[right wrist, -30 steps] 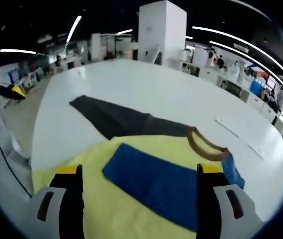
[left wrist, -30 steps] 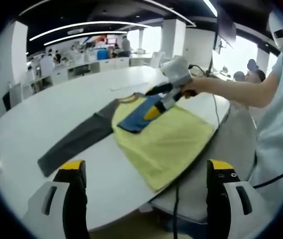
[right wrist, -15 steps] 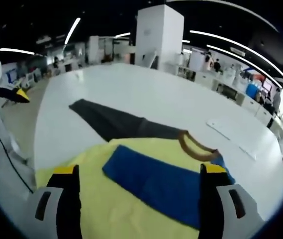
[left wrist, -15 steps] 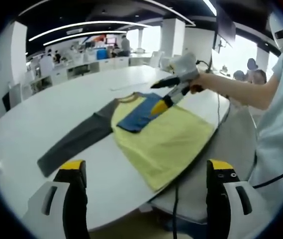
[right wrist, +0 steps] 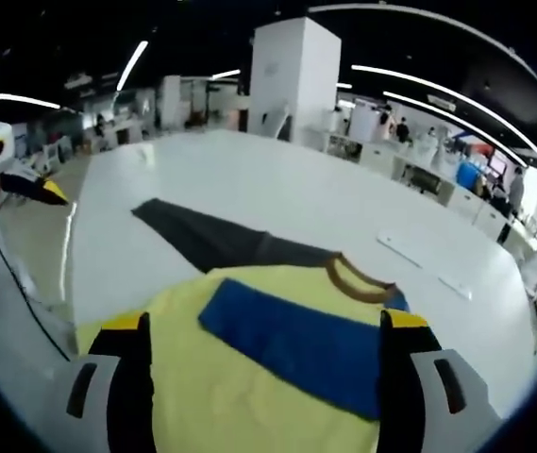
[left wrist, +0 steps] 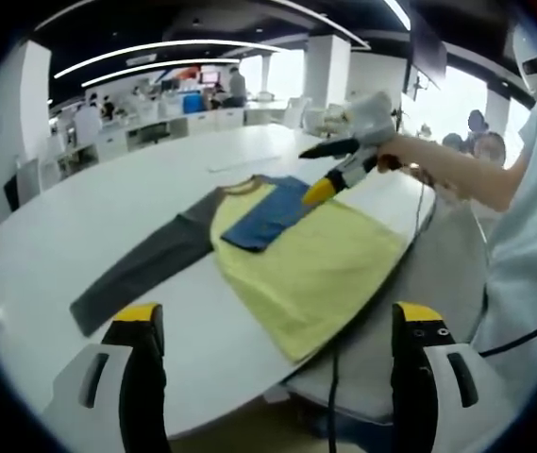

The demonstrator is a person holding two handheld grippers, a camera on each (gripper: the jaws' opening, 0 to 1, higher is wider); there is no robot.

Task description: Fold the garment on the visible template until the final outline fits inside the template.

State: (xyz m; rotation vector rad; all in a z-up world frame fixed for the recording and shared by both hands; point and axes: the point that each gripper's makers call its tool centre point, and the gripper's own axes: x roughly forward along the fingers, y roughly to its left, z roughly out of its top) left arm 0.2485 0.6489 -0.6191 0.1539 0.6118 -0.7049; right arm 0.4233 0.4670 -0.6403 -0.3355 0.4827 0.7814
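Fingers of both grippers stand apart, holding nothing. The right gripper (left wrist: pixel 329 179) hangs above the garment (left wrist: pixel 310 264), a yellow shirt with its blue sleeve (right wrist: pixel 296 344) folded across and grey sleeve (left wrist: pixel 141 269) stretched out, flat on the white surface (left wrist: pixel 79 217).

yellow shirt (left wrist: pixel 320 269), blue sleeve (left wrist: pixel 266 219), grey sleeve (left wrist: pixel 141 266), white table (left wrist: pixel 89 212)

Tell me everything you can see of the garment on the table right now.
The garment is a long-sleeved top of soft cloth lying flat on the white table. Its body is yellow, with a brown neckband. The blue sleeve is folded across the chest; the dark grey sleeve stretches straight out over the tabletop. The hem reaches the table edge. The right tongs hover above it, open, gripping nothing.
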